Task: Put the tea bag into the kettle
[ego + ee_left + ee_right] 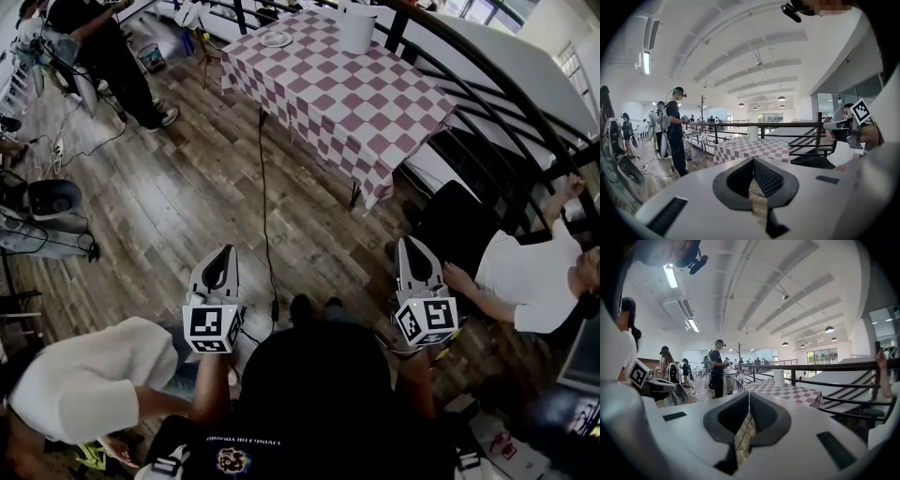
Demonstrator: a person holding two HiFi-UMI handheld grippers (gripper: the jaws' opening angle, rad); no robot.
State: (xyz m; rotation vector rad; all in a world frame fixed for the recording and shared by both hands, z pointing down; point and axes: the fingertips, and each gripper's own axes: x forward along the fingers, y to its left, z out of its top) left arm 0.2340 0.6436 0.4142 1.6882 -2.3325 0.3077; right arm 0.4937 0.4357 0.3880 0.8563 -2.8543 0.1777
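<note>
Left gripper (225,253) and right gripper (407,246), both closed and empty, are held well apart from the checkered tabletop (328,94) carrying a white kettle (357,30).

Bright, even light from ceiling strip lights (671,276) and far windows (820,355); shadows stay soft. Strong fisheye bending, black corners in both gripper views, near surfaces slightly blurred.

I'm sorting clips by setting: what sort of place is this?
Likely a large open hall used for recordings, not a home: a checked-cloth table on wood floor, black railing, another person wearing head gear.
</note>
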